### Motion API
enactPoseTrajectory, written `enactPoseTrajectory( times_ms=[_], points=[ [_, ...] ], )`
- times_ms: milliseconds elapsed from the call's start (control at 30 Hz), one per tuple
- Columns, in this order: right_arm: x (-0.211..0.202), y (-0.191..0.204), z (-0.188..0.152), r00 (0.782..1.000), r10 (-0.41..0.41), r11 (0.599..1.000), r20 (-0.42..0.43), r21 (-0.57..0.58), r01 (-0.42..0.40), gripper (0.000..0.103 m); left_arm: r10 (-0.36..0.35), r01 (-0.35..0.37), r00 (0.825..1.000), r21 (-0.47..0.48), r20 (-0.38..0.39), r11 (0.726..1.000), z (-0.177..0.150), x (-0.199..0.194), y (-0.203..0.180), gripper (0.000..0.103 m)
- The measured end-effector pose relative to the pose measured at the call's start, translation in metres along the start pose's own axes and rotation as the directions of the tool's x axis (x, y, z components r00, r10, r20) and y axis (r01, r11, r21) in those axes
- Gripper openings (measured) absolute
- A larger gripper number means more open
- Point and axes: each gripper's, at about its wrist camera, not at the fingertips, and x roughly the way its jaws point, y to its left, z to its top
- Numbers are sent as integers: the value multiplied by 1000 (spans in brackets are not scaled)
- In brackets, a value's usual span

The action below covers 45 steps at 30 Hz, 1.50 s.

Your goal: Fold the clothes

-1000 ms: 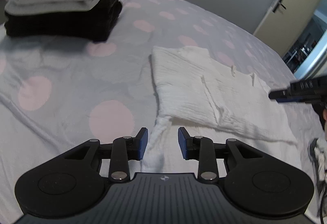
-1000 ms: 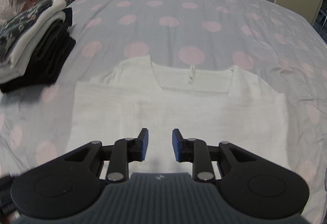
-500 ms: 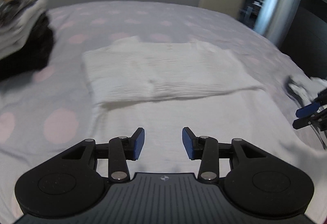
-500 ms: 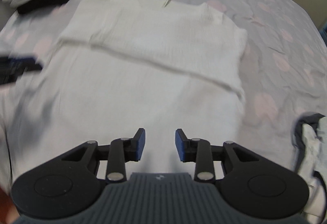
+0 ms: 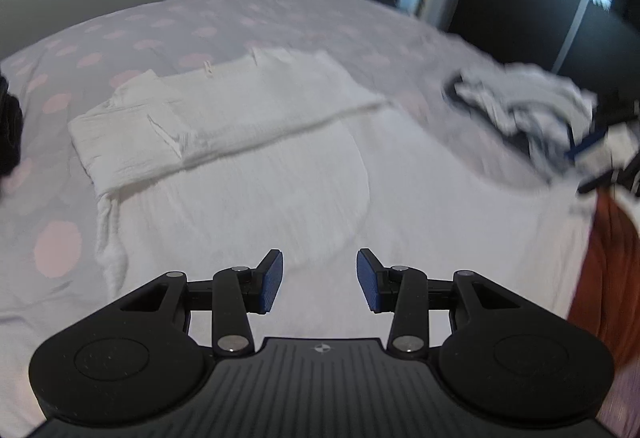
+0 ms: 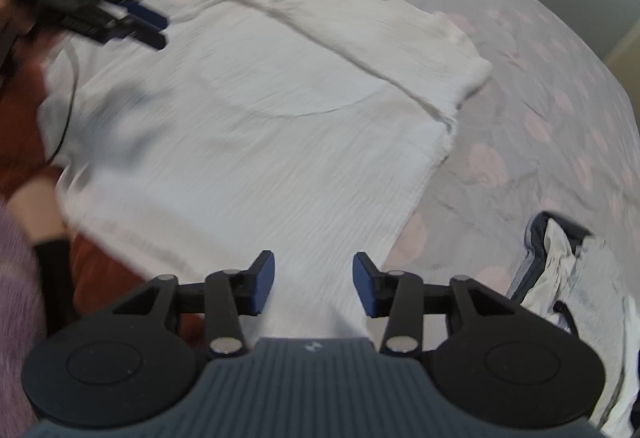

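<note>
A bed (image 5: 168, 18) with a grey cover dotted in pale pink is filling both of my views. Spread across it, a white crinkled garment (image 5: 280, 174) is lying flat, its neck end doubled into a thicker band at the far side and its lower hem reaching the near edge of the bed, close to me.

A second ago I was looking along that band from the garment's side, with a stack of folded clothes in sight. Now both views are swinging round and blurring, and I am facing the garment from its hem end.

My left gripper (image 5: 319, 280) is hovering over the lower cloth, jaws wide and holding nothing. My right gripper (image 6: 313, 284) is doing the same above the hem's right part, also wide and empty (whether the cloth is brushing its pads, I cannot tell).

To my right, a crumpled grey and white heap (image 6: 576, 278) is waiting.

I judge that I am lining up on the hem to fold the garment further.
</note>
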Motion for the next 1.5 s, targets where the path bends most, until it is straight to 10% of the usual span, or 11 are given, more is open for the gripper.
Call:
enactPoseTrajectory(
  times_ms=[300, 533, 867, 1033, 1300, 1500],
  points=[
    [-16, 24, -29, 999, 39, 968, -35, -246, -46, 63, 52, -22, 988, 204, -143, 979, -16, -33, -32, 49],
    [4, -7, -36, 996, 83, 988, -38, -130, -88, 62, 103, -6, 970, 404, -219, 915, -29, -50, -53, 55],
    [1, -26, -58, 975, 217, 973, 52, 73, -220, 16, 89, 121, 918, 488, -386, 864, -39, -34, -50, 56],
    [-5, -35, -65, 964, 241, 955, 112, 150, -256, 10, -3, 232, 886, 438, -464, 869, -35, -22, -50, 60],
    [-2, -31, -72, 966, 225, 959, 129, 143, -243, 10, -90, 369, 764, 319, -639, 873, -43, 34, -66, 61],
    [-6, -31, -80, 965, 202, 960, 167, 161, -229, 10, 13, 298, 693, 303, -721, 905, -56, 59, -66, 54]
  ],
)
